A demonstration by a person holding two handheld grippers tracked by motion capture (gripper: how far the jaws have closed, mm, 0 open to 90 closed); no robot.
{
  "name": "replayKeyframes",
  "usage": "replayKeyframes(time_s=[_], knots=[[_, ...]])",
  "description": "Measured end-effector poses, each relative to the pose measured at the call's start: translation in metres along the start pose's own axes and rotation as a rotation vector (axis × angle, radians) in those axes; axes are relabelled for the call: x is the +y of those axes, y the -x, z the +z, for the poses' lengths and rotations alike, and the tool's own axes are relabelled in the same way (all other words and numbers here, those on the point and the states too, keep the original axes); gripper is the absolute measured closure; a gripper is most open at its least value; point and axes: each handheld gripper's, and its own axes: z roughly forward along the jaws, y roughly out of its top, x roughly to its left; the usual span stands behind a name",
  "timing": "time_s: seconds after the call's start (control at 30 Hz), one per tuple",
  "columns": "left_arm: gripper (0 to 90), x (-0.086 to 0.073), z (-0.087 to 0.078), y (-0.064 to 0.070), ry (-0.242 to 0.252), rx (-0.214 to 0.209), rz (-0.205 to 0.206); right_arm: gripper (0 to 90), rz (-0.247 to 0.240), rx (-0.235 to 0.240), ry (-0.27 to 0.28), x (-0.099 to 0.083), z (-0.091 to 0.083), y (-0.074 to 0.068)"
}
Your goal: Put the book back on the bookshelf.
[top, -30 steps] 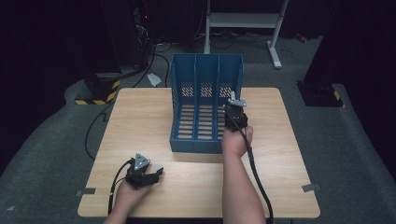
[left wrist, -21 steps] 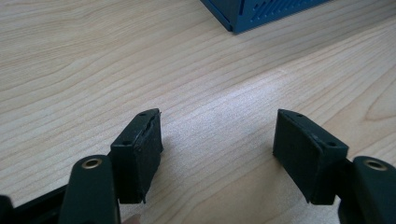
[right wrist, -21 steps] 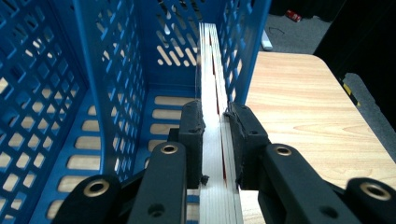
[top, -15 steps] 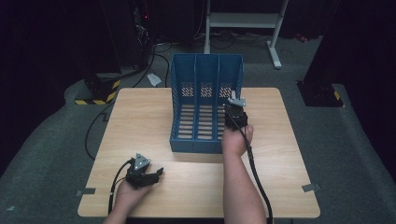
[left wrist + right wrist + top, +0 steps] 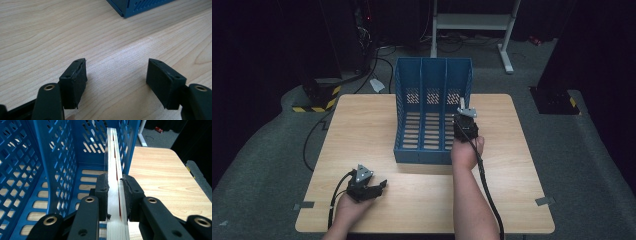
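A blue three-slot file rack stands at the middle of the wooden table, its open side up. My right gripper reaches over the rack's right slot, shut on a thin white book seen edge-on. The book stands upright in that slot, close to the rack's right wall. At the front left of the table my left gripper rests low, its jaws wide apart with bare wood between them. A corner of the rack lies ahead of it.
Bare tabletop lies to the right of the rack and along the front edge. Behind the table stand a white metal frame and dark equipment with cables on the grey floor.
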Motion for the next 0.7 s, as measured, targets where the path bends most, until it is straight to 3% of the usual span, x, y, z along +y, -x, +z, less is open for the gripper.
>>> replayKeyframes(time_s=[0.7], knots=[[32.6,-0.0001,-0.0001,0.0001,0.000,-0.003,0.000,71.3,0.004,0.034,0.010,0.0004,-0.0030,0.0036]])
